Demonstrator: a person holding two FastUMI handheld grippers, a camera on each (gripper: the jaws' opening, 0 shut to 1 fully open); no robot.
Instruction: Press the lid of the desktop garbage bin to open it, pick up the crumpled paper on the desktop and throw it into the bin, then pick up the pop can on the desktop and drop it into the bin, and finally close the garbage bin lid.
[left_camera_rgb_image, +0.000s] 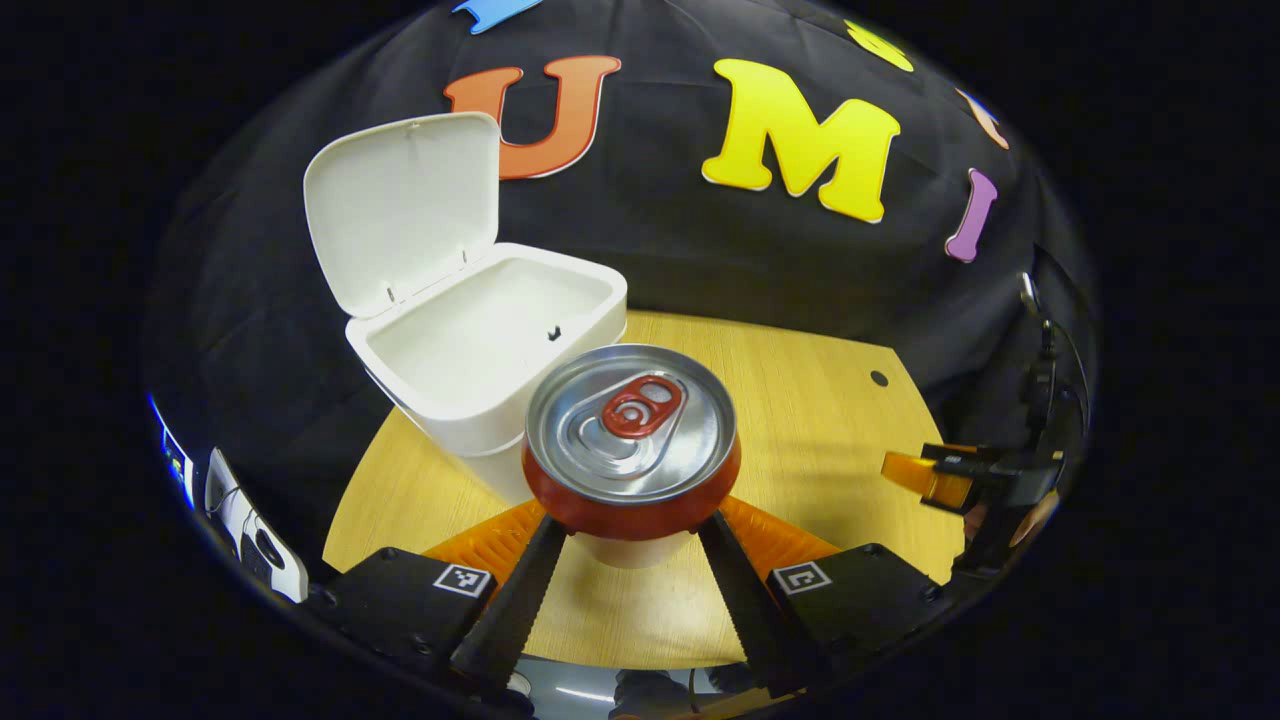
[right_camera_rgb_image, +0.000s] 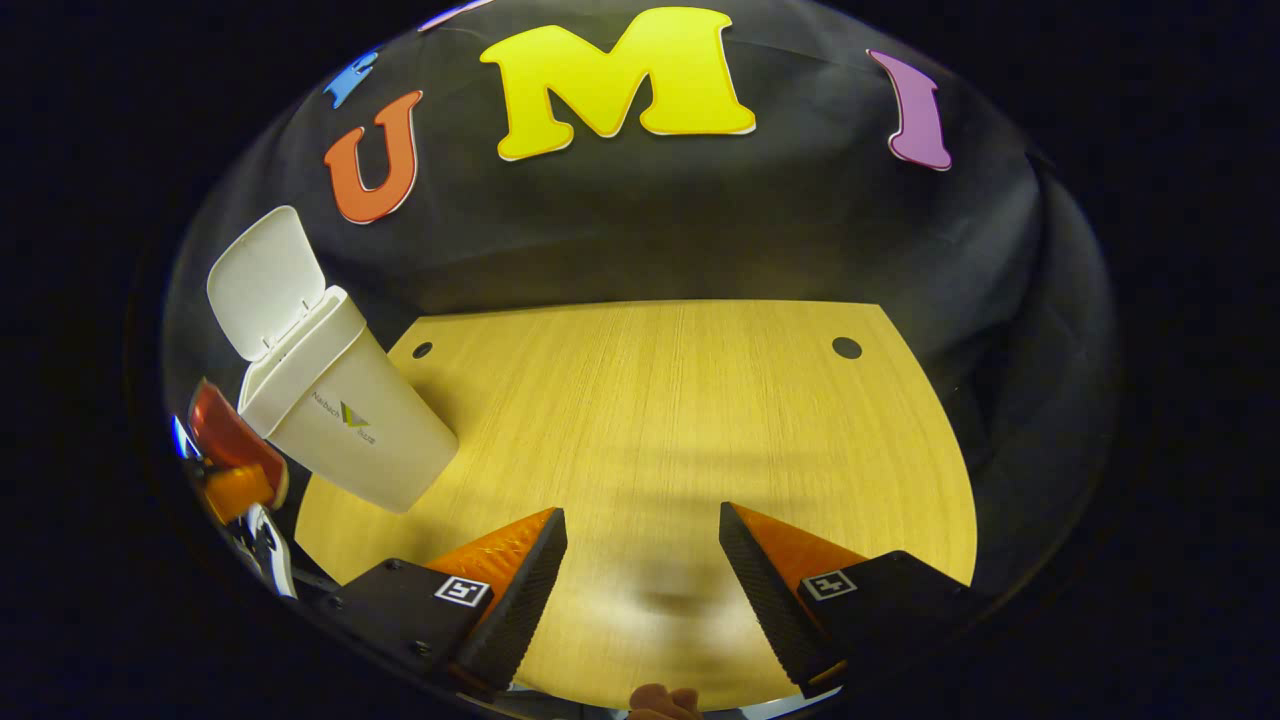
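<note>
Wooden worktop (right_camera_rgb_image: 680, 400): white garbage bin (left_camera_rgb_image: 480, 370) stands near its far left corner, lid (left_camera_rgb_image: 400, 205) raised upright. Pop can (left_camera_rgb_image: 632, 440) (pull-tab up) is clamped between both fingers of the left gripper (left_camera_rgb_image: 632, 530), raised just before the bin's opening. Right gripper (right_camera_rgb_image: 643, 545) hangs over bare worktop, jaws apart, holding nothing.

No print reads clearly. The garbage bin (right_camera_rgb_image: 340, 400) bears a small logo (right_camera_rgb_image: 352, 418) on its side wall, its lettering too small to tell.
</note>
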